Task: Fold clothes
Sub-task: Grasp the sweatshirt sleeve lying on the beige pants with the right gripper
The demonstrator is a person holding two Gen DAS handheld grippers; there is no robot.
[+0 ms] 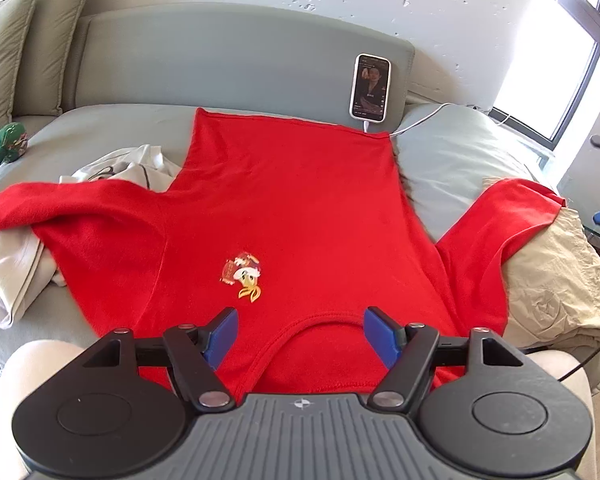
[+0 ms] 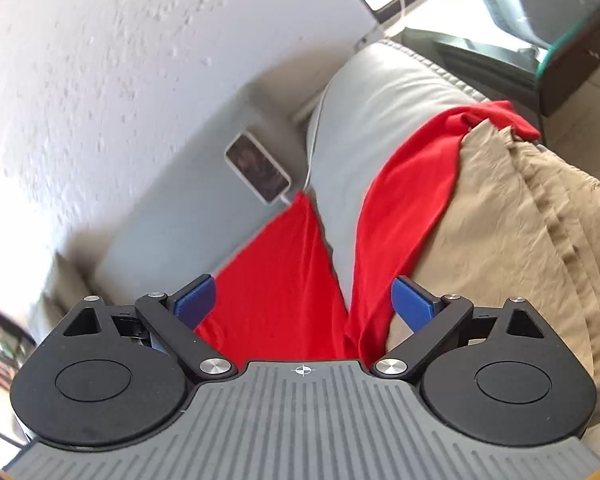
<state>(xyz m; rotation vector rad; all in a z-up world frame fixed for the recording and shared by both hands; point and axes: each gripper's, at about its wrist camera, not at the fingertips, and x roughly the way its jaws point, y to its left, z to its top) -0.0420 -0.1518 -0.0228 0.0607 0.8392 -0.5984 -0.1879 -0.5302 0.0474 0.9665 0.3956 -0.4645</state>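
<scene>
Between the spread blue pads of the left gripper (image 1: pixel 300 334) lies the neckline of the red T-shirt (image 1: pixel 292 200), its curved collar seam running from one pad toward the other; the jaws stand wide apart and hold nothing. Just beyond the left-hand pad sits a small cartoon print (image 1: pixel 242 274) on the chest. Further out from the jaws the shirt body stretches flat across the grey sofa seat (image 1: pixel 452 160) to the backrest, where a phone (image 1: pixel 370 87) leans upright with its screen lit (a white cable (image 1: pixel 420 120) trails from its lower end past the shirt's far corner). To the left of the jaws one sleeve drapes over a crumpled pale garment (image 1: pixel 16 268); to the right the other sleeve climbs onto a folded tan garment (image 1: pixel 556 284).

The right gripper (image 2: pixel 304 304) is also wide open, with nothing pinched. Between its pads the shirt's right side and the start of that sleeve meet in a crease, though I cannot tell whether the pads touch the cloth. Beyond the right-hand pad, the sleeve runs up over the tan garment. Past it stands a glass-topped table (image 2: pixel 572 40).
</scene>
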